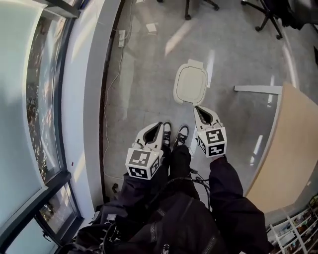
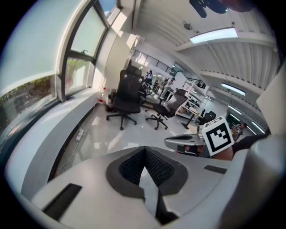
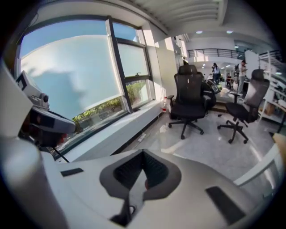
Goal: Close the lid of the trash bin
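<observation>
The white trash bin (image 1: pixel 191 84) stands on the grey floor ahead of my feet. Seen from above, its lid lies flat over the top. My right gripper (image 1: pixel 198 110) hovers at the bin's near edge, jaws shut and holding nothing. My left gripper (image 1: pixel 158 128) is lower left, over my shoes, clear of the bin and also shut and empty. In the left gripper view the left gripper (image 2: pixel 144 152) has its pads meeting in a closed V, and so does the right gripper (image 3: pixel 143 154) in the right gripper view. The bin is in neither gripper view.
A window ledge (image 1: pixel 94 99) runs along the left, with a cable and power strip (image 1: pixel 120 37) on the floor beside it. A wooden table (image 1: pixel 293 144) fills the right side. Black office chairs (image 1: pixel 268 15) stand further ahead. My shoes (image 1: pixel 174 134) are between the grippers.
</observation>
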Motion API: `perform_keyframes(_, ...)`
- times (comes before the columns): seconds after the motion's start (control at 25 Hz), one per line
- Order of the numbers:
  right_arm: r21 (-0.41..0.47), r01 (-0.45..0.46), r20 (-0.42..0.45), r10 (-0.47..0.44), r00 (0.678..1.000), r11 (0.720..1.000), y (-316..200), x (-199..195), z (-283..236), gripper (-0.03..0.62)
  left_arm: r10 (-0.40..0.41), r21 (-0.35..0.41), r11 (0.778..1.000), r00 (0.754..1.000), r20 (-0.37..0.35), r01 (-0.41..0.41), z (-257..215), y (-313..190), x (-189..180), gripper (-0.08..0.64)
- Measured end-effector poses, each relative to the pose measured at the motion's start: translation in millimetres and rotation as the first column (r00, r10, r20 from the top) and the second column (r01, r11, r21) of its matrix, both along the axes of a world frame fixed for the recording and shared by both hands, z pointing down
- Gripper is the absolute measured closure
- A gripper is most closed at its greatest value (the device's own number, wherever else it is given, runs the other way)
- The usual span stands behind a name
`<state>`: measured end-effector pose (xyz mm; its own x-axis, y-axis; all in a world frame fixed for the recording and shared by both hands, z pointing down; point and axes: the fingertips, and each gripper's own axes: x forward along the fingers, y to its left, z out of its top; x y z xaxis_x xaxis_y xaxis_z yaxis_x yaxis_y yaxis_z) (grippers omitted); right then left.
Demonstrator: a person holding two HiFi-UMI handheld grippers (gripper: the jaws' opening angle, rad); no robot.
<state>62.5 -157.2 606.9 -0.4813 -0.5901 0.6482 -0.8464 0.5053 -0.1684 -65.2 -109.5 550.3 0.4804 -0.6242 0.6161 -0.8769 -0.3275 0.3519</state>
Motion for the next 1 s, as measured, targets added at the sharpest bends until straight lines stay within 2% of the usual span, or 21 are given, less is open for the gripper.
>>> perform_keyframes(0.24,0.171,-0.124,0.053,0.117,0.992,0.977,21,24,-152,0.588,0.056,0.171,0.984,0.997,-0.048,-0.047,-124,-14,35,0.558)
perform_keyframes(0.48,0.326,-0.228,0.13,0.196,0.972,0.917,32,43,-271,0.588,0.119,0.336,0.938,0.99,-0.08,-0.085,-227,-20,65,0.558)
perform_keyframes(0.68,0.431,-0.255,0.158,0.206,0.966,0.865,39,53,-340,0.588,0.13,0.436,0.896,0.989,-0.073,-0.085,-285,-23,72,0.558)
perform_keyframes(1.0,0.566,-0.289,0.199,0.212,0.957,0.772,56,60,-426,0.588,0.161,0.541,0.836,0.984,-0.075,-0.096,-351,-9,81,0.558)
